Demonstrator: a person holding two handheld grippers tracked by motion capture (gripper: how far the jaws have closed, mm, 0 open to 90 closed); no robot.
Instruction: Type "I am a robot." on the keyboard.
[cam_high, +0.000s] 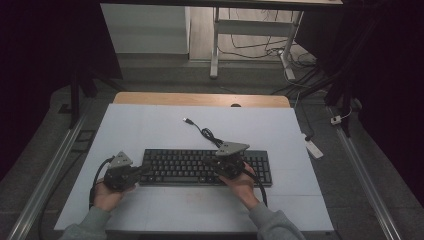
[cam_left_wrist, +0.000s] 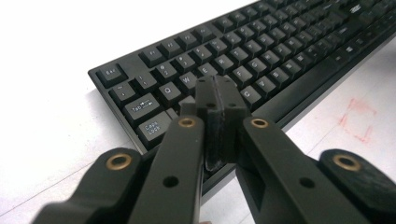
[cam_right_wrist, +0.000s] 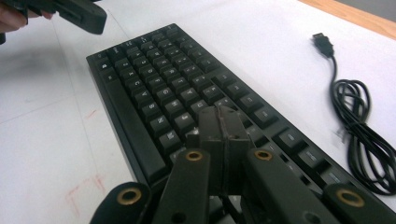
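1. The left gripper (cam_left_wrist: 217, 91) is seen with its jaws pressed together, nothing between them; the tips are held over the left end of the black keyboard (cam_left_wrist: 261, 60), just above the home-row keys beside Caps Lock.
2. The right gripper (cam_right_wrist: 223, 122) is likewise closed on nothing, its tips poised over keys toward the keyboard's right half.
3. In the high view, the keyboard (cam_high: 200, 167) is laid directly ahead of both grippers on the white table (cam_high: 150, 125), spanning from the left gripper (cam_high: 145, 170) to past the right gripper (cam_high: 210, 161).
4. Beyond the right gripper, a coiled cable (cam_right_wrist: 359, 121) is laid beside the keyboard's far edge.
5. Its USB plug (cam_high: 188, 121) is found farthest out.
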